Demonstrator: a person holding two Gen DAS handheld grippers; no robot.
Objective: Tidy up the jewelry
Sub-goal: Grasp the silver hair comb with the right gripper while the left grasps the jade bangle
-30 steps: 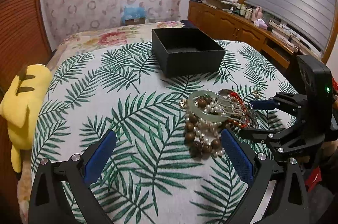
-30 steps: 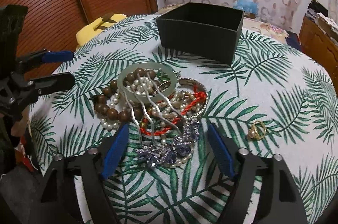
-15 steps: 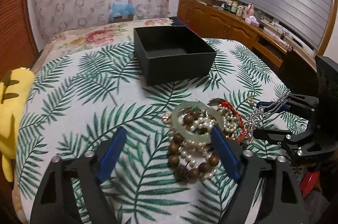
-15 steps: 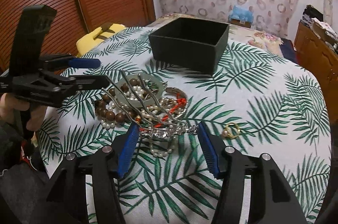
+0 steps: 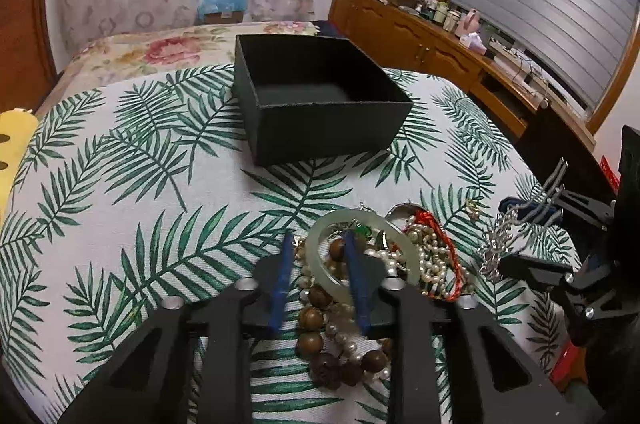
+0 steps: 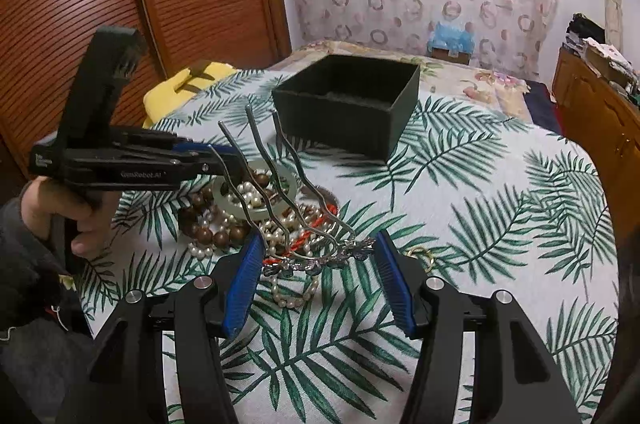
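A pile of jewelry lies on the palm-leaf cloth (image 5: 120, 184): a jade bangle (image 5: 400, 244), a wooden bead bracelet (image 5: 310, 320), pearls (image 5: 430, 256) and a red cord (image 5: 454, 264). My left gripper (image 5: 318, 238) hangs over the pile with its jaws closing. The bangle's near rim and some beads lie between them, and a gap still shows beside the pads. My right gripper (image 6: 318, 244) is shut on the ornate head of a silver hair comb (image 6: 316, 262), held above the pile with its prongs pointing away. An open black box (image 5: 320, 132) stands beyond. A gold ring (image 6: 420, 256) lies apart.
A yellow plush toy (image 6: 188, 84) sits at the table's edge by the wooden shutter doors. A floral bed lies behind the box, and a cluttered wooden cabinet (image 5: 420, 40) runs along the right. A person's hand (image 6: 60, 208) grips the left tool.
My left gripper came forward over the pile and its jaws narrowed from wide open to astride the bangle's rim. My right gripper lifted the hair comb off the pile.
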